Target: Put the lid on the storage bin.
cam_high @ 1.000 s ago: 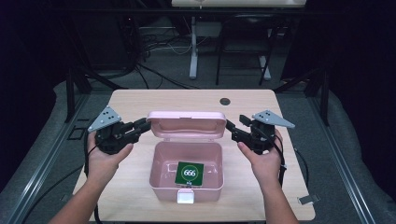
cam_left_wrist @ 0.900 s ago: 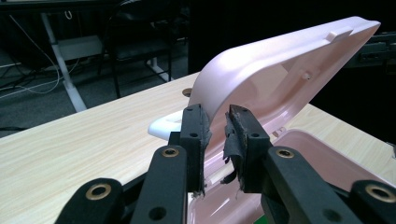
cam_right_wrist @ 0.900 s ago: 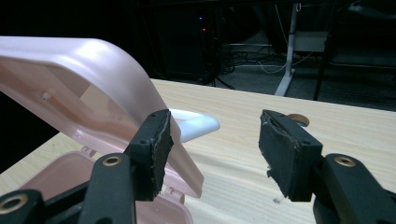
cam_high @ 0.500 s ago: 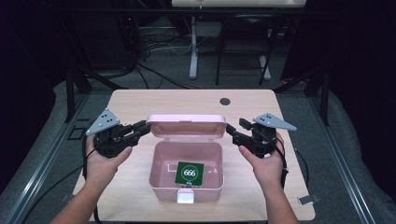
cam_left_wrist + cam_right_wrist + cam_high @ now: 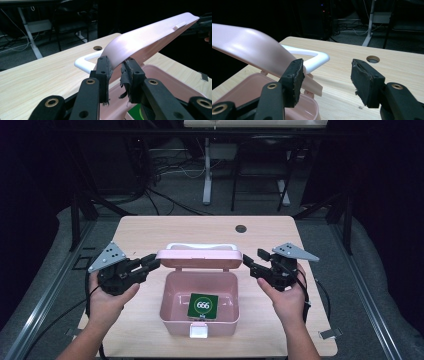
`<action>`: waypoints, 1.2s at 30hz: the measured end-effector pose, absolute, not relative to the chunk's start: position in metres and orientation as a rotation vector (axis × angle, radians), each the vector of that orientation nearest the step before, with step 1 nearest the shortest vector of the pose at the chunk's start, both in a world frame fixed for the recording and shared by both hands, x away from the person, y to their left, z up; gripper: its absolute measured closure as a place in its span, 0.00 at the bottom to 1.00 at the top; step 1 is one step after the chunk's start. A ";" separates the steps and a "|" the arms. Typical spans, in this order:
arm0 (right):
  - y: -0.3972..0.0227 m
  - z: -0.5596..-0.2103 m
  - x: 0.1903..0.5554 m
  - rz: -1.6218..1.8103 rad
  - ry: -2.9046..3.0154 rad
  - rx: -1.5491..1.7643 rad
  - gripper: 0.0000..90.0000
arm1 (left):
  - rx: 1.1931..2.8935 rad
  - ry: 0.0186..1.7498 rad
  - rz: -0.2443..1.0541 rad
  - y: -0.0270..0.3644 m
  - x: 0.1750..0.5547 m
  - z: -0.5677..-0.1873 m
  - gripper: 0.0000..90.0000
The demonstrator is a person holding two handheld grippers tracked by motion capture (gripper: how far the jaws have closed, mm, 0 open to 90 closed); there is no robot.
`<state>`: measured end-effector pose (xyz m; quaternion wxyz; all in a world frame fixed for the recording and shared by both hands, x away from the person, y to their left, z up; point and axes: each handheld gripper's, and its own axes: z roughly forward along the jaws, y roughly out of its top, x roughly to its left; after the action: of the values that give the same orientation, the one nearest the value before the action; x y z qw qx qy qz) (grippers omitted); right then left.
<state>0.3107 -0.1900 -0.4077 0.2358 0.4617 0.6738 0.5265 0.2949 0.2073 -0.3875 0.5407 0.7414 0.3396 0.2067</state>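
A green square card marked 666 [image 5: 202,305] is lying inside the open pink plastic box [image 5: 200,312] at the table's [image 5: 150,232] middle. The left gripper [image 5: 150,264] is pinching the box's raised pink lid [image 5: 199,258]; the right gripper [image 5: 248,265], jaws apart, is waiting beside it.

lit table, dark room all round

light falls from overhead onto the wooden table [image 5: 150,232], which reads bright and even, while the floor and racks beyond sink into near black. the raised pink lid [image 5: 150,37] just past the left gripper's fingertips [image 5: 104,72] carries a soft white sheen; on the right gripper view its near part is washed out and slightly soft. the high view is mildly grainy, with short soft shadows beneath the box [image 5: 172,317]. the background past the pads is blurred.
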 end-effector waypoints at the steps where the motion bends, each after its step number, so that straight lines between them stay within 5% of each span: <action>1: -0.191 -0.408 0.311 1.444 1.848 1.268 0.48 | 1.763 0.805 0.490 0.208 0.294 -0.388 0.84; 36: -0.201 -0.410 0.316 1.449 1.813 1.317 0.46 | 1.803 0.761 0.466 0.217 0.244 -0.423 0.83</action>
<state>0.3158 -0.2012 -0.4101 0.2342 0.4798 0.6606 0.5279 0.2437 0.2169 -0.4231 0.5352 0.7571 0.3197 0.1954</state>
